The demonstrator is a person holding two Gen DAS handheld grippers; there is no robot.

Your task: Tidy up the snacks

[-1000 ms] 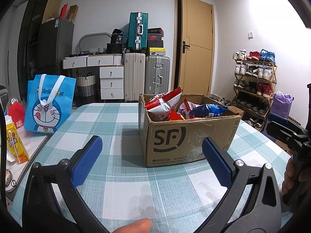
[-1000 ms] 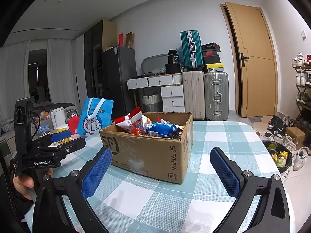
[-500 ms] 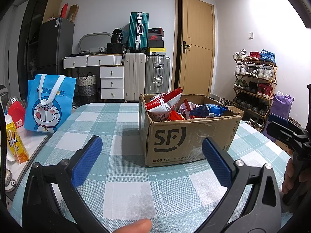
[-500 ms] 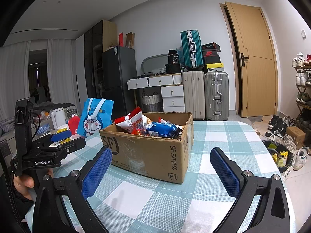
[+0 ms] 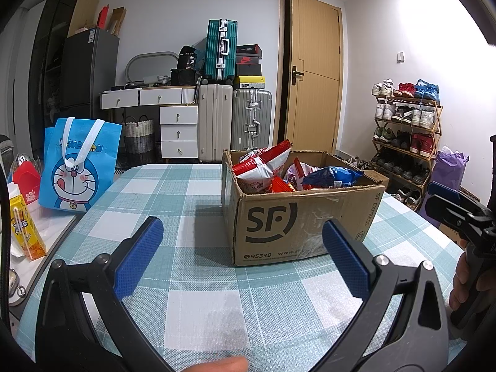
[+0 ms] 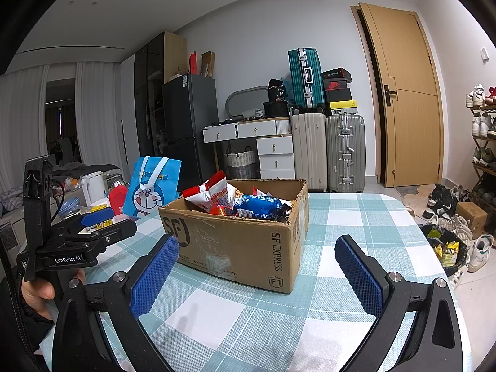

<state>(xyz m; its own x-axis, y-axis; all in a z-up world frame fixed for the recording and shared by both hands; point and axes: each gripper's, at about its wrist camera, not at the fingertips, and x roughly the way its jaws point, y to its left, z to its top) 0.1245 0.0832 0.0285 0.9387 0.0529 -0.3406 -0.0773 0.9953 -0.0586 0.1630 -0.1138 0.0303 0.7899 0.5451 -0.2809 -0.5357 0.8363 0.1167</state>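
While snack packs (image 5: 330,177) sit piled loose in box (image 5: 297,232) mid-table (image 5: 198,307), holding left gripper (image 5: 241,260) and right gripper (image 6: 263,274) spread wide, empty, short of box; fits pre-unpack or post-fill, can't tell.

A checked teal-and-white table (image 5: 192,282) bears an open cardboard box (image 5: 297,226) of snack bags.

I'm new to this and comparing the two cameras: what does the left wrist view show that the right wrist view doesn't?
Only the left view shows the purple bag by the shoe rack and the yellow snack box. Only the right view shows the white kettle, the curtains and the bin with yellow packets. Both show the cardboard box of snacks, the blue cartoon bag, the suitcases and the door.
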